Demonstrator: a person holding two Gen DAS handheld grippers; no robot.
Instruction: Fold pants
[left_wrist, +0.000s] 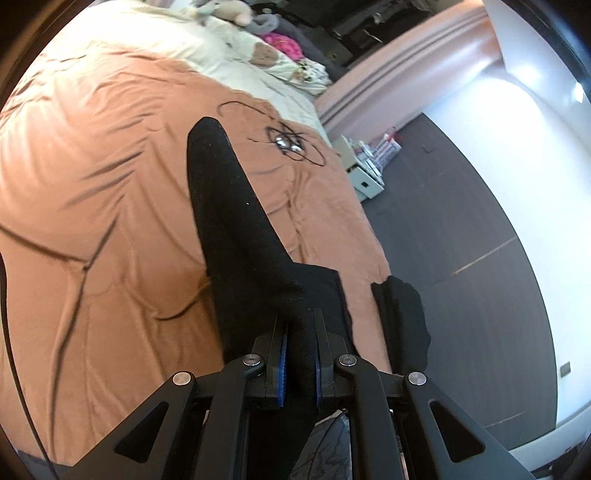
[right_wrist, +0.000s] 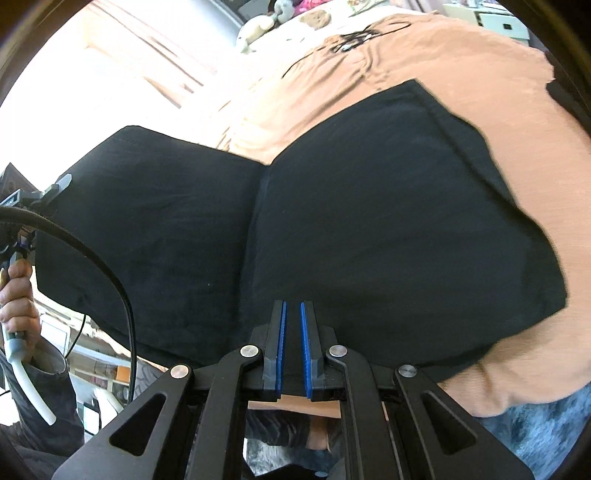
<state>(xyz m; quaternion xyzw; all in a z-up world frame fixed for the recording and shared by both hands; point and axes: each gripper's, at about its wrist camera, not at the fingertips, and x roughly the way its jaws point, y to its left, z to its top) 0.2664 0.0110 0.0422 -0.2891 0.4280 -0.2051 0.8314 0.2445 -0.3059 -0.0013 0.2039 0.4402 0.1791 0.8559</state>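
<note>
Your black pants (right_wrist: 332, 221) lie spread on the bed's orange blanket (left_wrist: 92, 184), one part lifted in a fold, with your left gripper (left_wrist: 300, 354) jaws pinching the raised cloth and your right gripper (right_wrist: 291, 347) jaws nearly together on its edge.

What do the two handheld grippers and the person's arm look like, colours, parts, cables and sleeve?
The left gripper and right gripper look alike: matte black angular linkage arms with triangular cutouts, round silver pivot screws, and slim black fingers lined with ribbed blue pads. A thick black cable loops past the person's bare left hand, which has a dark sleeve and a white tube alongside.
</note>
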